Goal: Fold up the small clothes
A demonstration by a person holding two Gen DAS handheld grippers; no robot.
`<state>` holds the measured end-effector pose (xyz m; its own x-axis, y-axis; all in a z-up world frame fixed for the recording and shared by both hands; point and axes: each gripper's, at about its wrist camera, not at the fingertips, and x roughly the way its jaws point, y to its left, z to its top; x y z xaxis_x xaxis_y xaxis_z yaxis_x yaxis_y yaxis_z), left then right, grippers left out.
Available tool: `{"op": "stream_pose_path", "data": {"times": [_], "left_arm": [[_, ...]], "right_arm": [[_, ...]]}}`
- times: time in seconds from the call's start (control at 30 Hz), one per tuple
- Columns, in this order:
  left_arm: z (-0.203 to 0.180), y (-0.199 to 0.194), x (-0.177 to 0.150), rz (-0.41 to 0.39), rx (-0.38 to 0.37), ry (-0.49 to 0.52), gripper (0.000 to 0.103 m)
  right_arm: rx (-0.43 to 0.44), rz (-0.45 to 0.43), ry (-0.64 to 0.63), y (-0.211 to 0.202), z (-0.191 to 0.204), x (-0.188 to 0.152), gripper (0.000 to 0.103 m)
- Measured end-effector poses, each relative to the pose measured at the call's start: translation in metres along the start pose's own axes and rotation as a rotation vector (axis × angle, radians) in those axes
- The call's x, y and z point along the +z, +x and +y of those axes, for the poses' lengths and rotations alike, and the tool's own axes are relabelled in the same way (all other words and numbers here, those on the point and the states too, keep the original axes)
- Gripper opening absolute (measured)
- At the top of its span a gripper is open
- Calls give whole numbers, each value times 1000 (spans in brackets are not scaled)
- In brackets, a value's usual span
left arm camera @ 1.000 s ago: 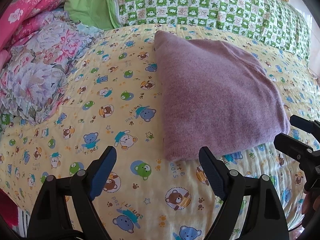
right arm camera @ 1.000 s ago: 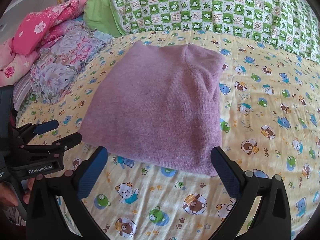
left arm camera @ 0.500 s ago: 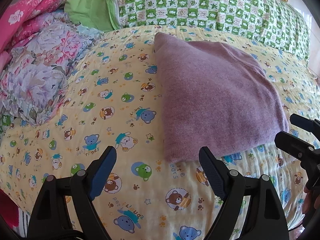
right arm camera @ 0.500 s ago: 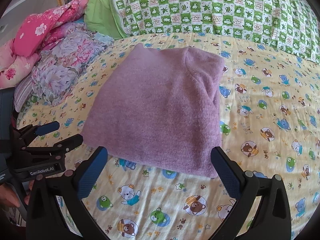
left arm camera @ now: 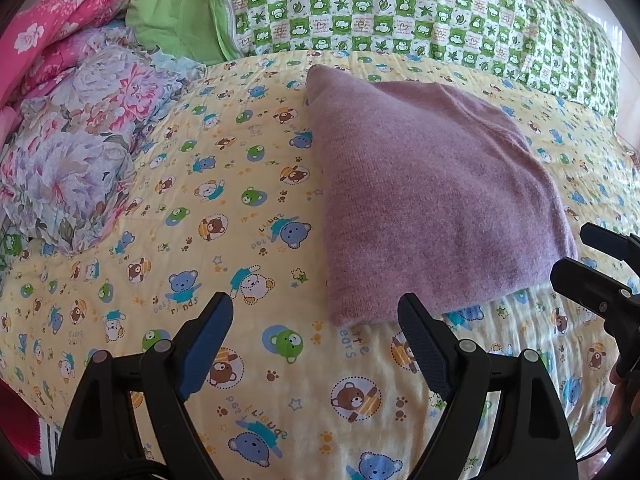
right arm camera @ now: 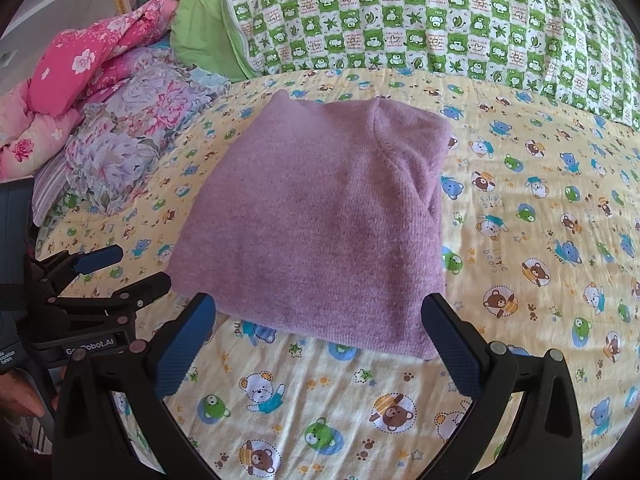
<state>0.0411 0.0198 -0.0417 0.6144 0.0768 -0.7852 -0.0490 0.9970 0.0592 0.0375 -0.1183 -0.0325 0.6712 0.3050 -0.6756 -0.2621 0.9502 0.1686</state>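
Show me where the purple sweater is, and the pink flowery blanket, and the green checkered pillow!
purple sweater (right arm camera: 320, 232): right wrist view, middle of its folded top.
pink flowery blanket (right arm camera: 80, 68): right wrist view, on its bunched pink cloth near a white flower.
green checkered pillow (left arm camera: 400, 12): left wrist view, middle of its patterned front.

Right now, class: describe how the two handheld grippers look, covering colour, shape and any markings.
Both the left gripper and right gripper are matte black plastic frames with round silver rivets and two angled fingers faced with textured blue pads. The left gripper's body carries white lettering, partly hidden, ending "Robot.AI".
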Motion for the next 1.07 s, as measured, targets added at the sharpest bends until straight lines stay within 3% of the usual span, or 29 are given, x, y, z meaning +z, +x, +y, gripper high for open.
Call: {"op": "stream_pose_path", "data": {"times": [1.07], "left_arm": [[-1, -2, 14, -21, 15, -18, 85]], "right_arm": [[1, -22, 43, -2, -9, 10, 103]]}}
